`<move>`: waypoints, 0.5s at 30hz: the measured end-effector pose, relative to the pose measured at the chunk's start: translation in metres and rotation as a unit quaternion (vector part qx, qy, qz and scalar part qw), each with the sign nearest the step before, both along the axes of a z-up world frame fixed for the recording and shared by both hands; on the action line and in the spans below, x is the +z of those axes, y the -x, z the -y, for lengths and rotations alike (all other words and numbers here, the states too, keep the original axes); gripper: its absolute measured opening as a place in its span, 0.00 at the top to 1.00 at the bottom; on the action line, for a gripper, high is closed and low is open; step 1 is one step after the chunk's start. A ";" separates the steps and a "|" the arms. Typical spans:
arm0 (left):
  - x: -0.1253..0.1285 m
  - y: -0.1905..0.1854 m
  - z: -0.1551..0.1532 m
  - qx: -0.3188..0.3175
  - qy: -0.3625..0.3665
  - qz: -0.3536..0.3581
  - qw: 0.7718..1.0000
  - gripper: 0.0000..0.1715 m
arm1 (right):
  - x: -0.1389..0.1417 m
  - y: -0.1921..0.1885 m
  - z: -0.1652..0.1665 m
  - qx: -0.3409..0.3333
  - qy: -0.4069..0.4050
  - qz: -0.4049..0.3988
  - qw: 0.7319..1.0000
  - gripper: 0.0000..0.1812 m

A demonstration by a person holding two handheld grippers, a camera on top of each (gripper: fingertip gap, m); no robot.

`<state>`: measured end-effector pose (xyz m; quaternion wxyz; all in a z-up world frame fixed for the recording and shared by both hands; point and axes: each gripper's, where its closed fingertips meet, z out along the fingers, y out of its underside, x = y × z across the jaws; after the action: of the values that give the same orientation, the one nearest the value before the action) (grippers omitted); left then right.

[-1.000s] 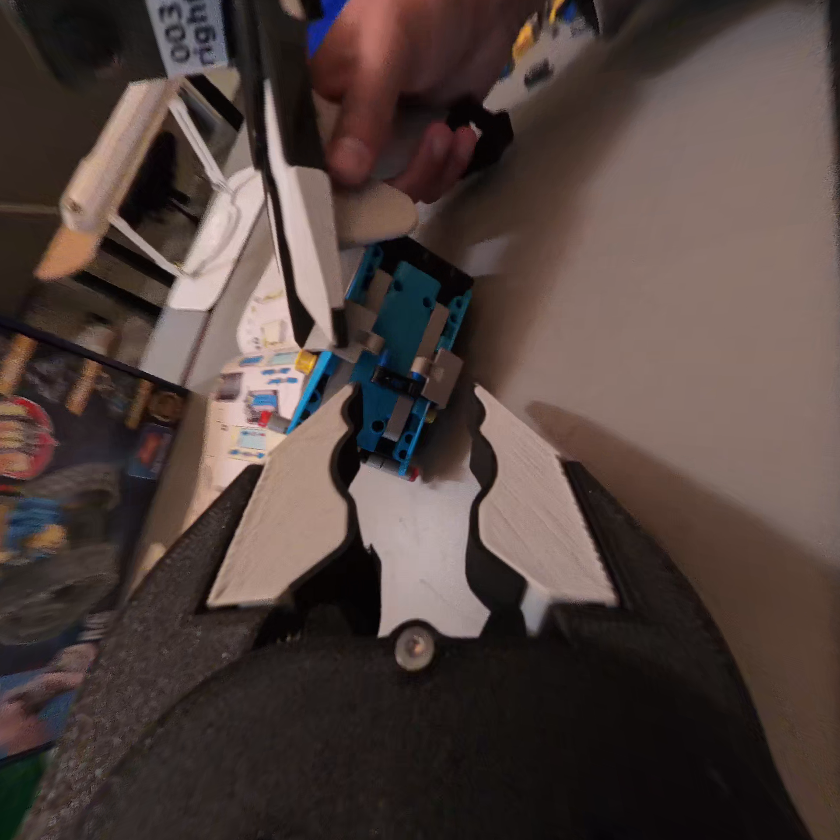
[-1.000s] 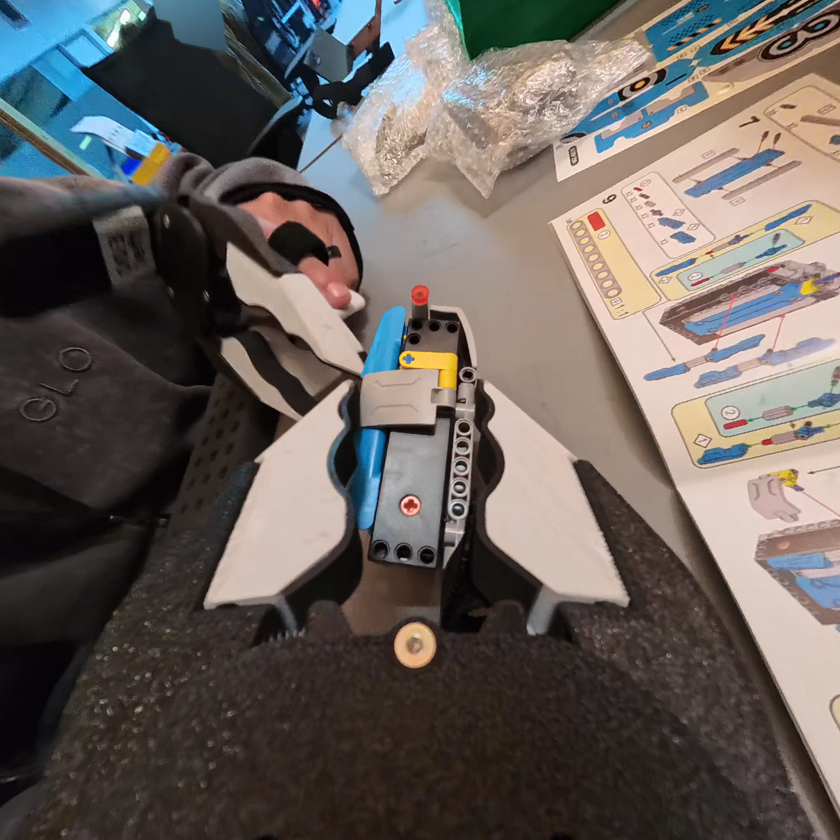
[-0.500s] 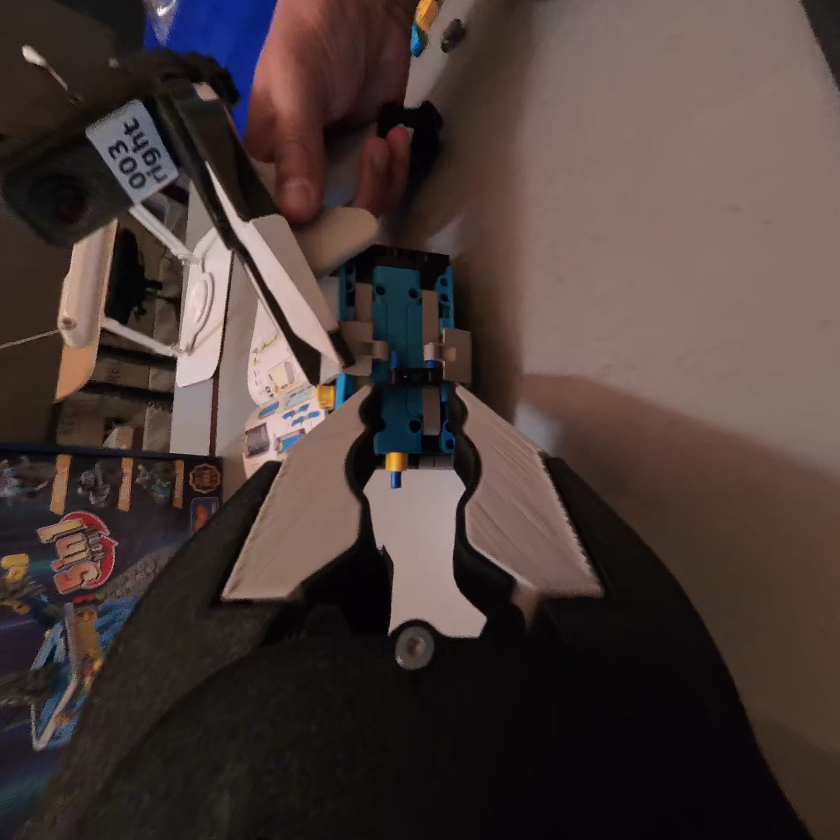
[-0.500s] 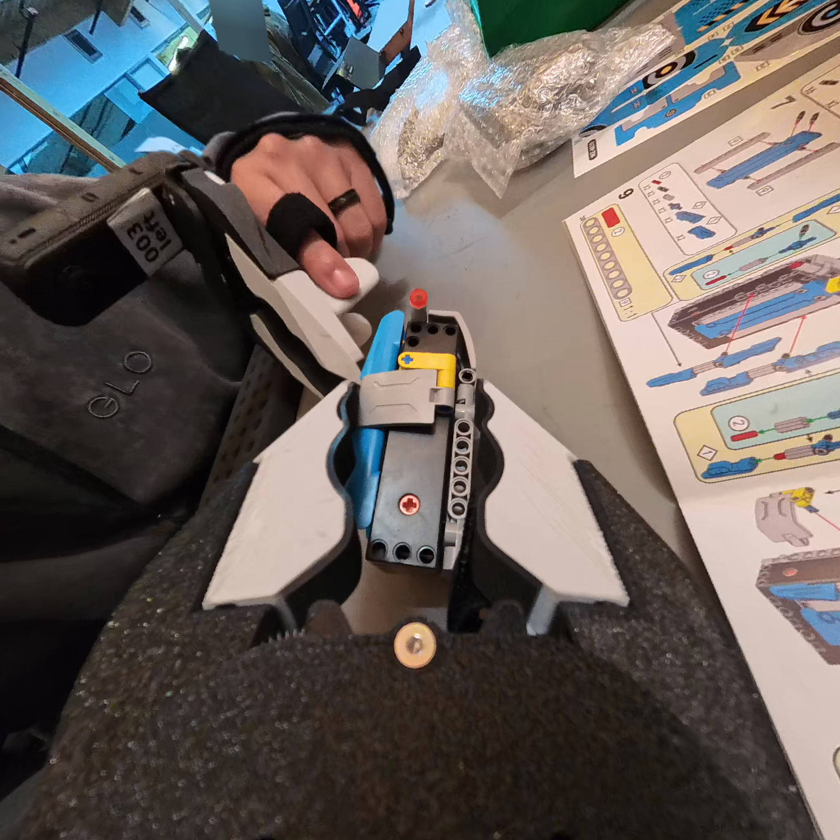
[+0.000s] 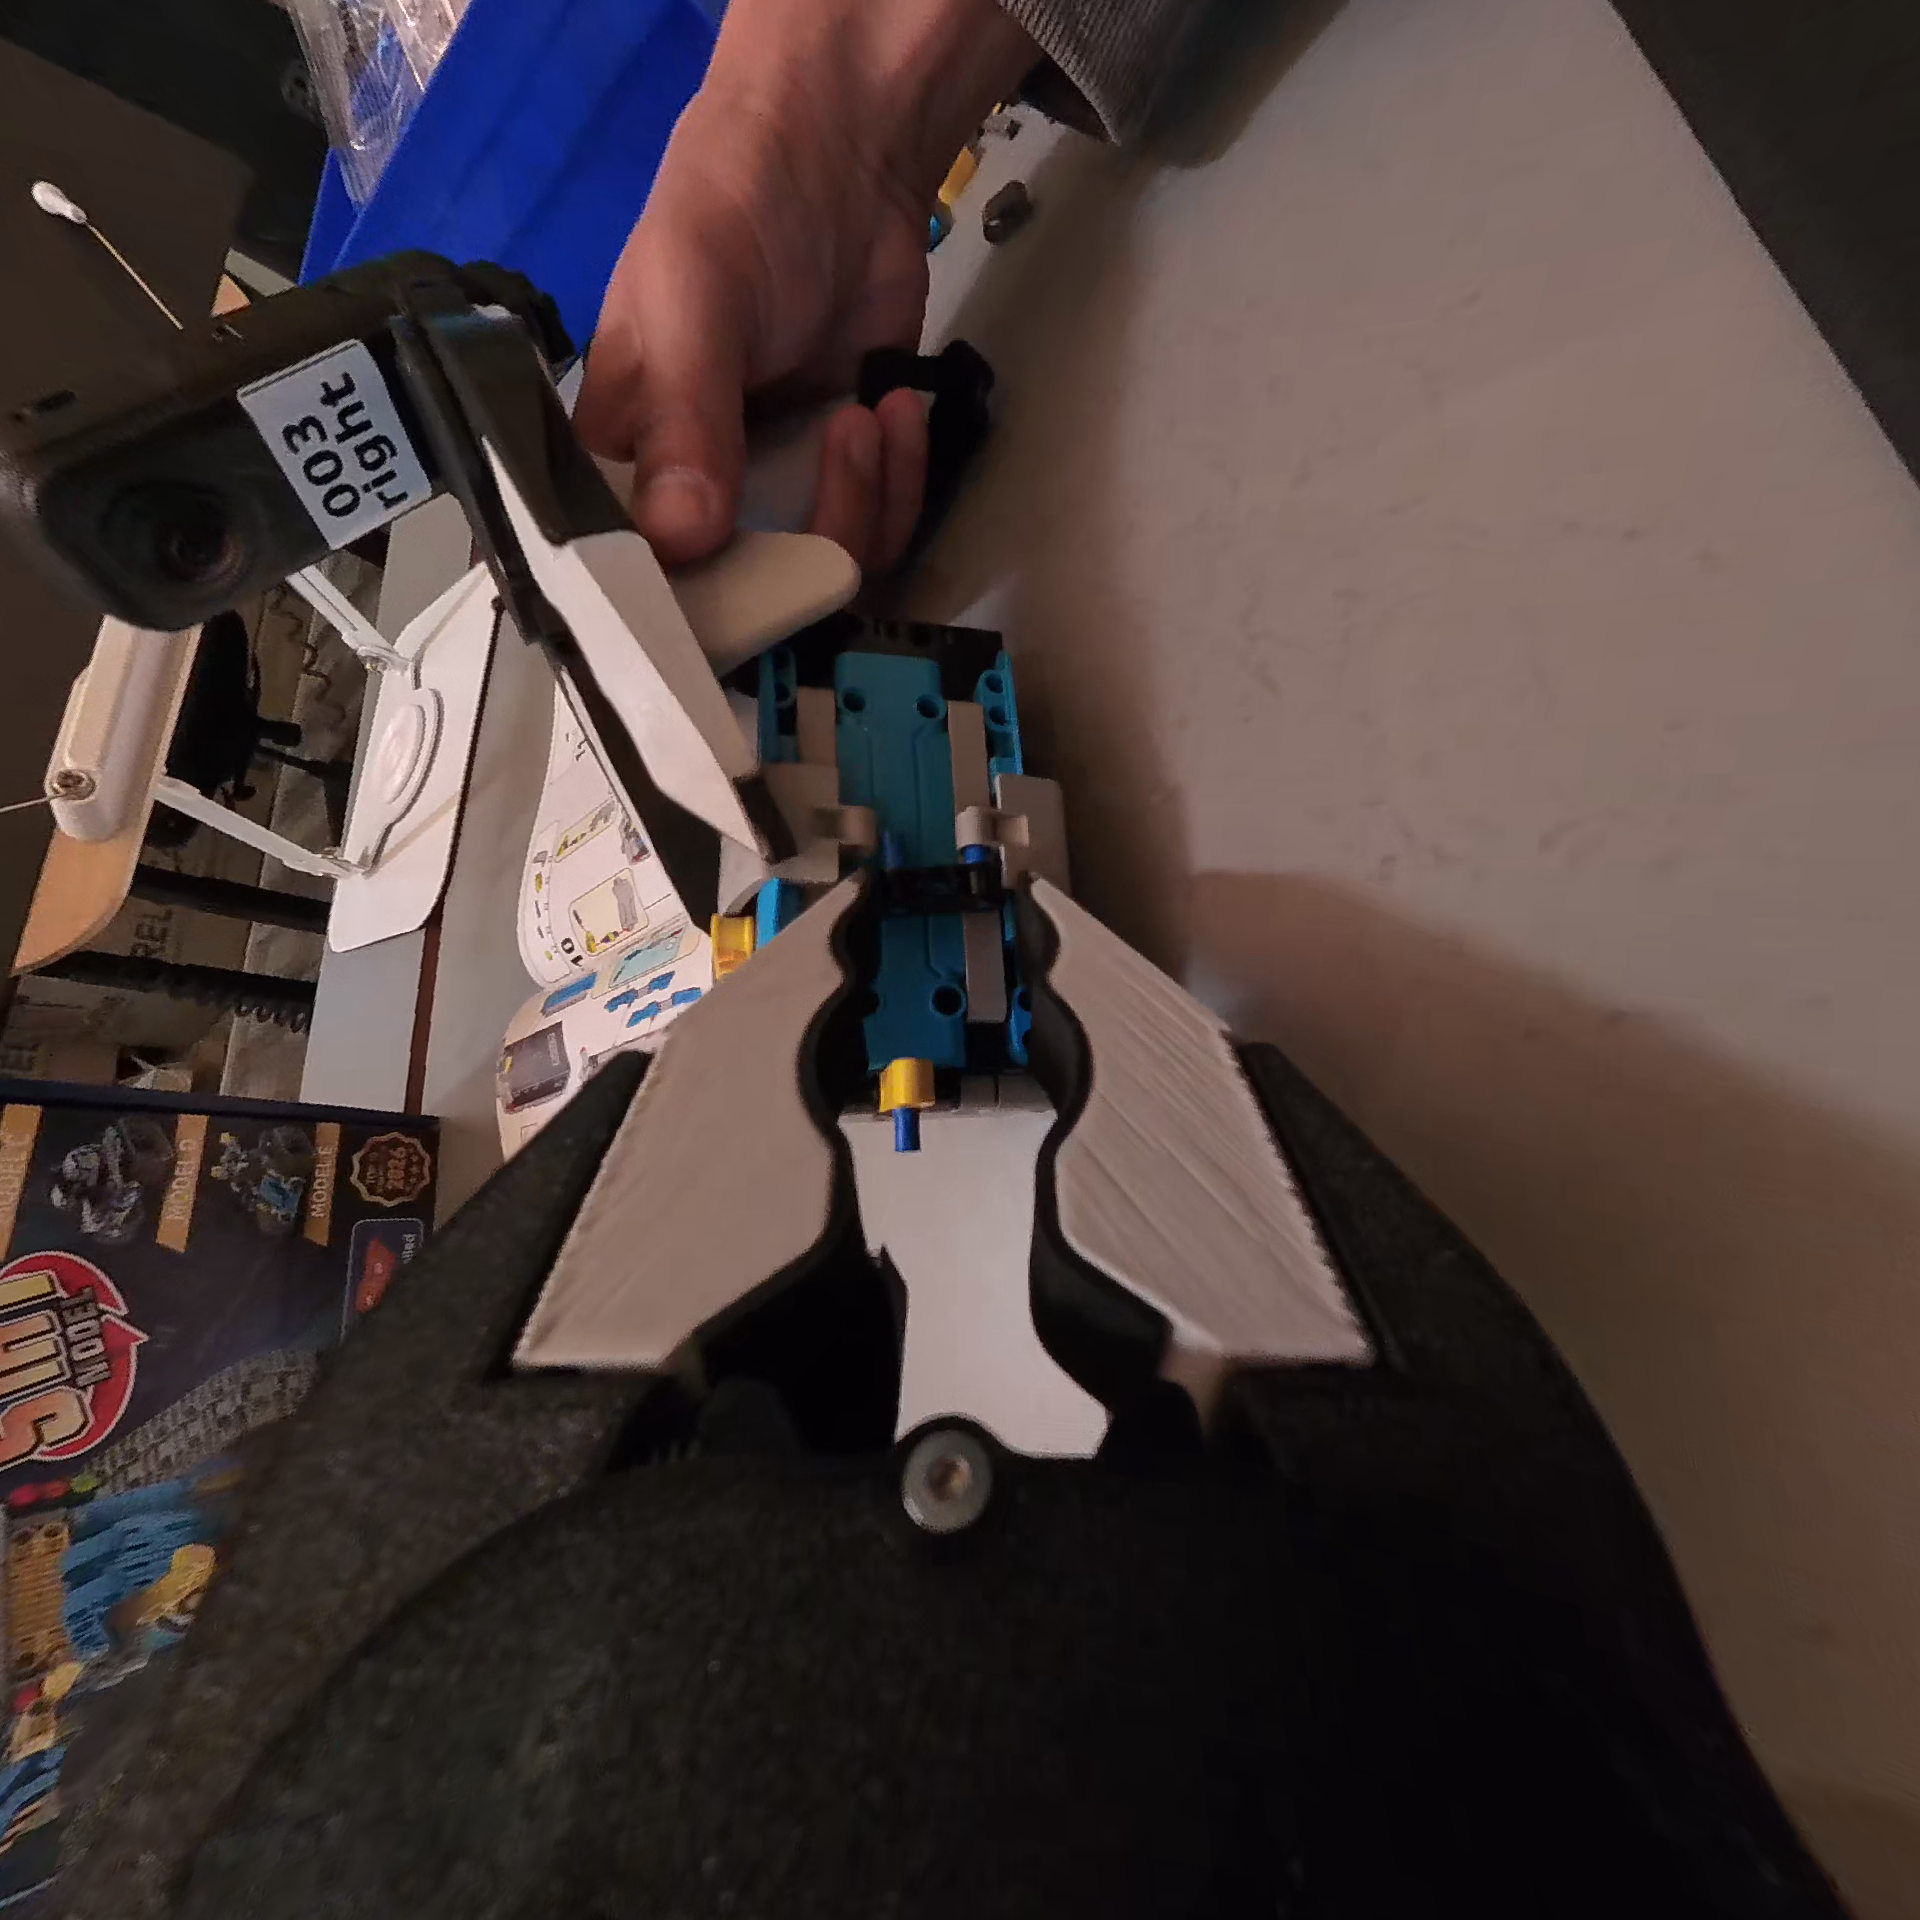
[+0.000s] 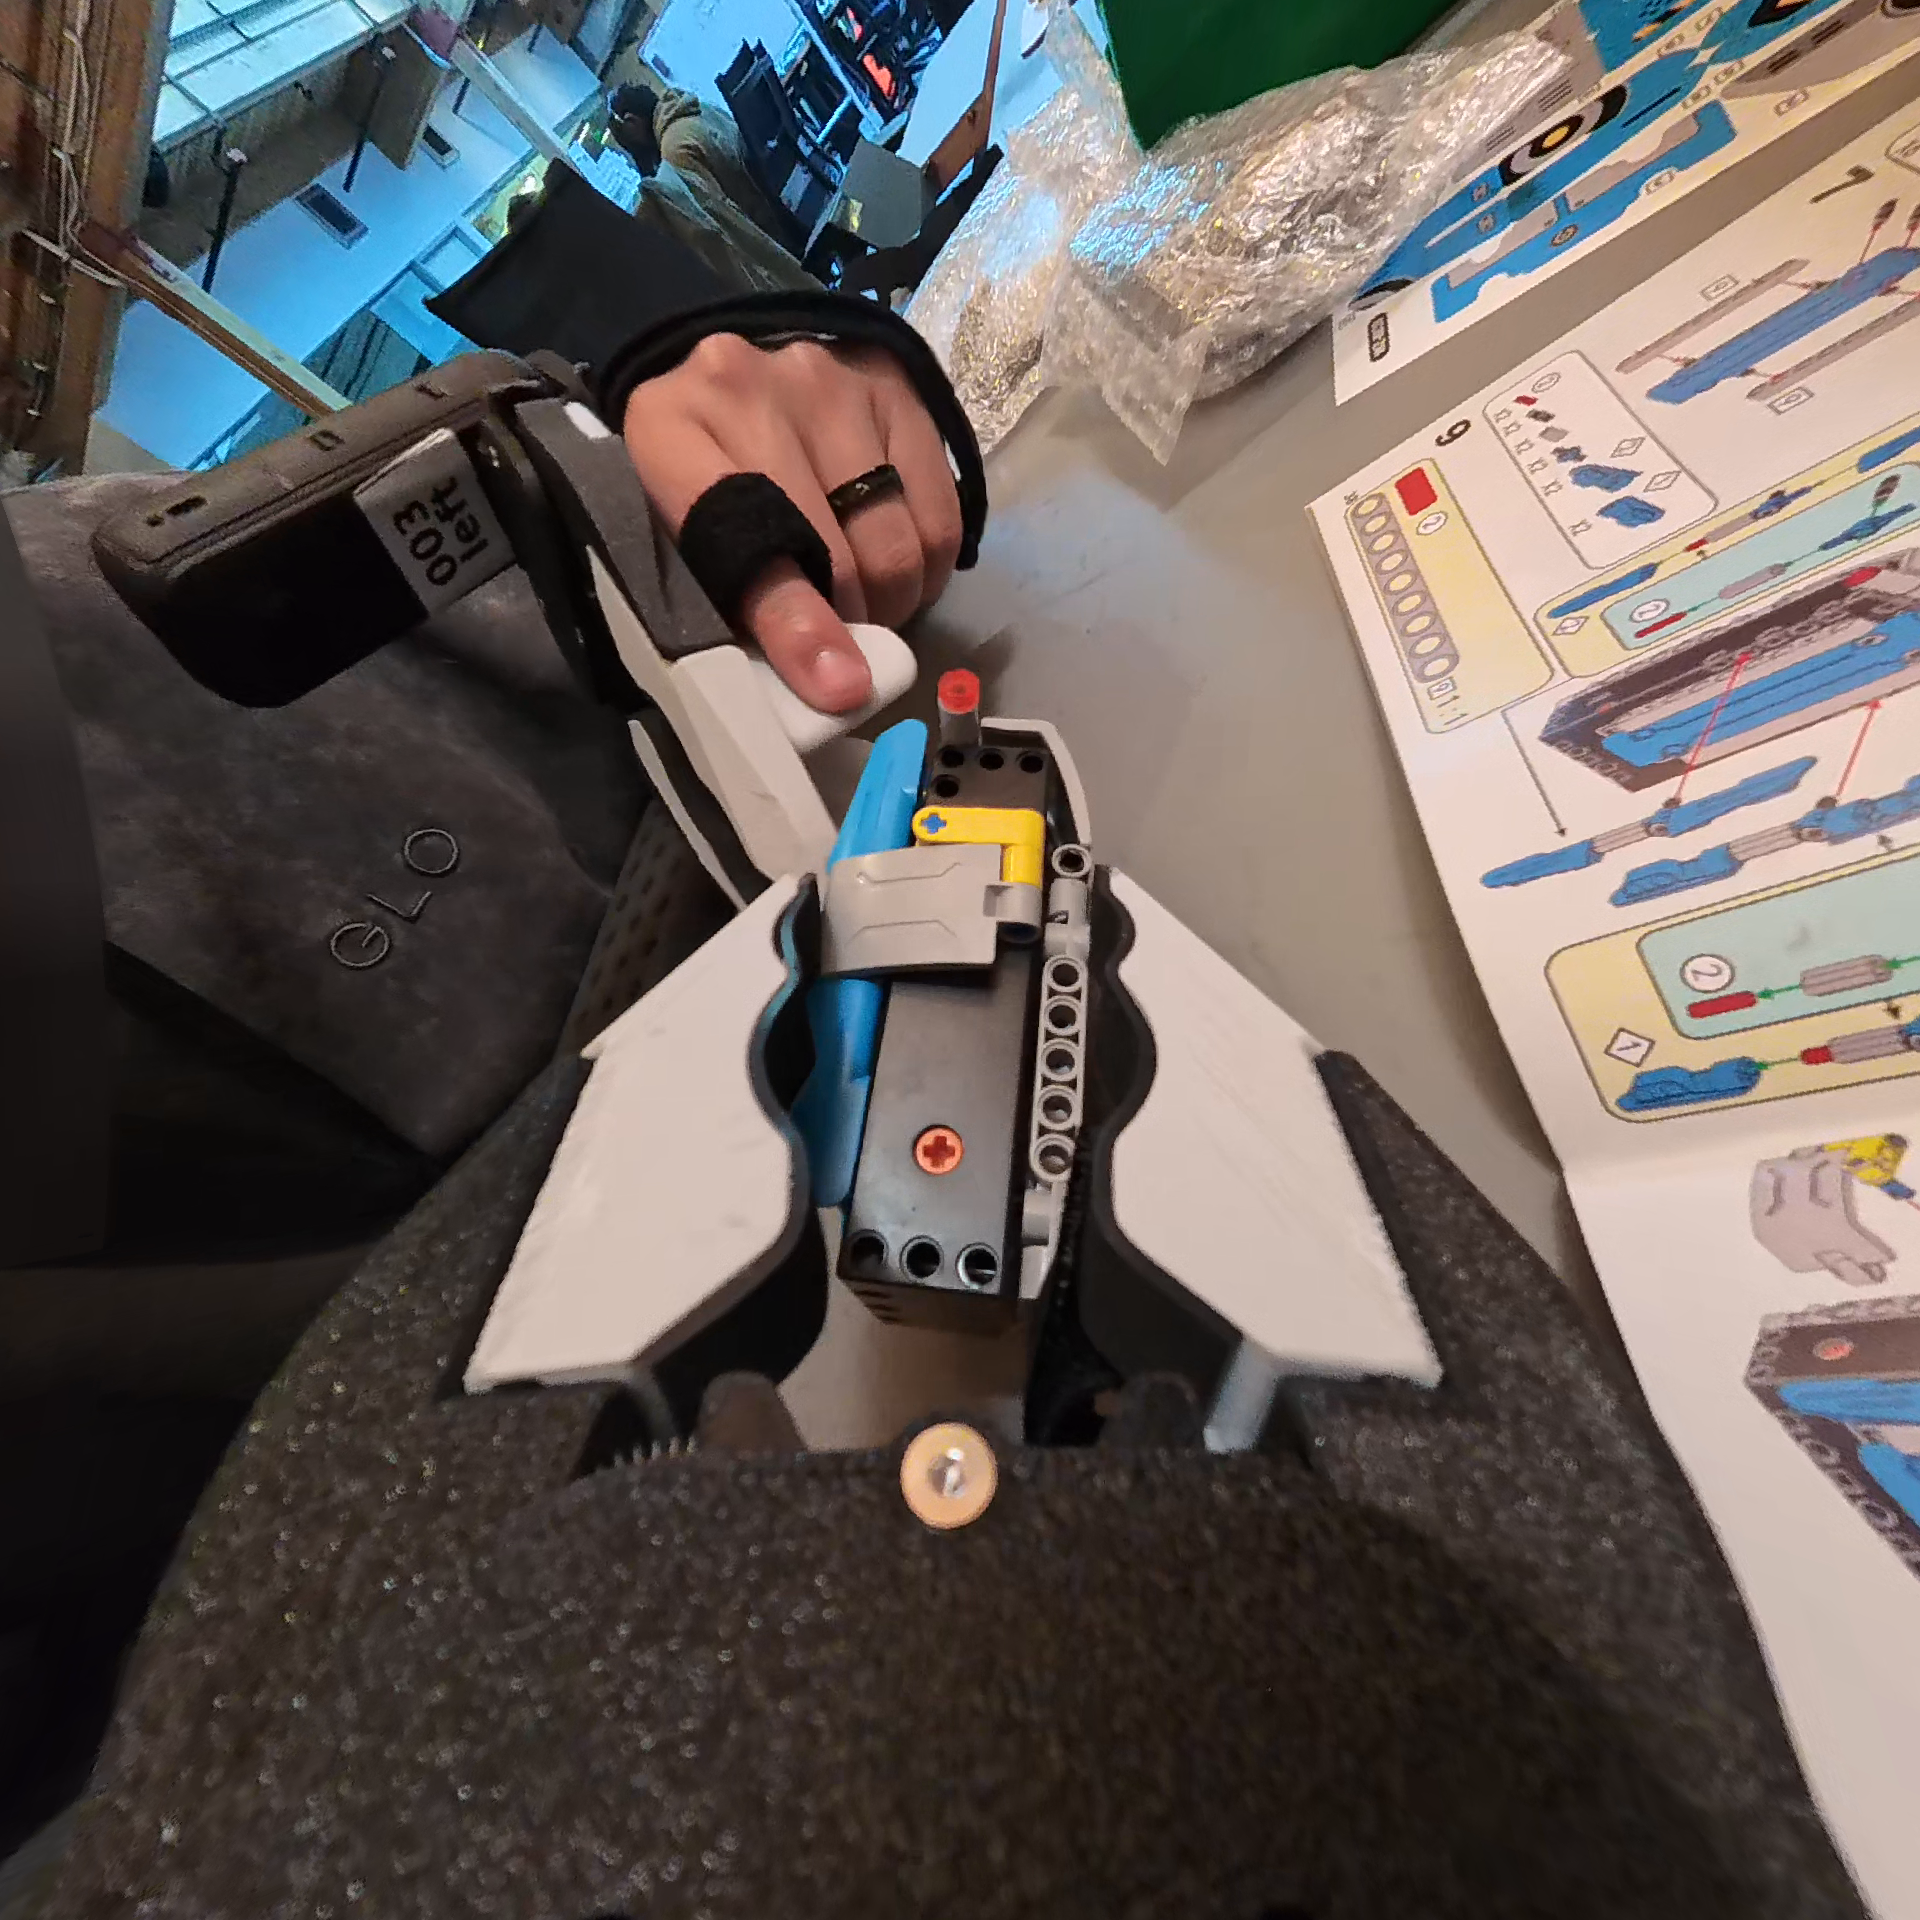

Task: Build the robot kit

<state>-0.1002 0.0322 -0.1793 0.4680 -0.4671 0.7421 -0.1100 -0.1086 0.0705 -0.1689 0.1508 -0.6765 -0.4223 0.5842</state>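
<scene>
The left claw (image 5: 940, 914) pinches the near end of a toy brick model (image 5: 914, 831), its white fingers (image 5: 1143, 1060) pressed against the blue and grey sides. The right claw (image 6: 951, 904) clamps the same model (image 6: 935, 1091) from the other end, gripping its black block, where a yellow piece and a red-tipped pin show. The model is held between the 2 claws just above the pale counter (image 5: 1455, 623). An open instruction booklet (image 6: 1662, 831) lies on the counter beside it, with crumpled plastic bags (image 6: 1195, 239) beyond.
</scene>
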 end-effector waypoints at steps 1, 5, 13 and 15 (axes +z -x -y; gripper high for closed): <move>0.000 0.000 0.000 -0.001 -0.002 0.002 1.000 0.86 | 0.000 0.000 0.000 0.001 -0.005 0.000 1.000 0.71; -0.001 0.003 -0.005 0.008 -0.013 0.001 1.000 0.86 | -0.013 -0.007 0.004 0.008 -0.055 0.056 0.997 0.63; 0.001 0.003 -0.016 0.033 -0.017 0.014 0.999 0.86 | -0.010 -0.008 -0.008 -0.019 -0.092 0.077 0.993 0.70; 0.003 0.002 -0.018 0.038 -0.020 0.021 0.999 0.87 | -0.010 -0.010 -0.007 -0.014 -0.087 0.078 0.993 0.70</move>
<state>-0.1023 0.0503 -0.1758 0.4962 -0.4832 0.7160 -0.0875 -0.0989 0.0775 -0.1788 0.1840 -0.7100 -0.4723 0.4889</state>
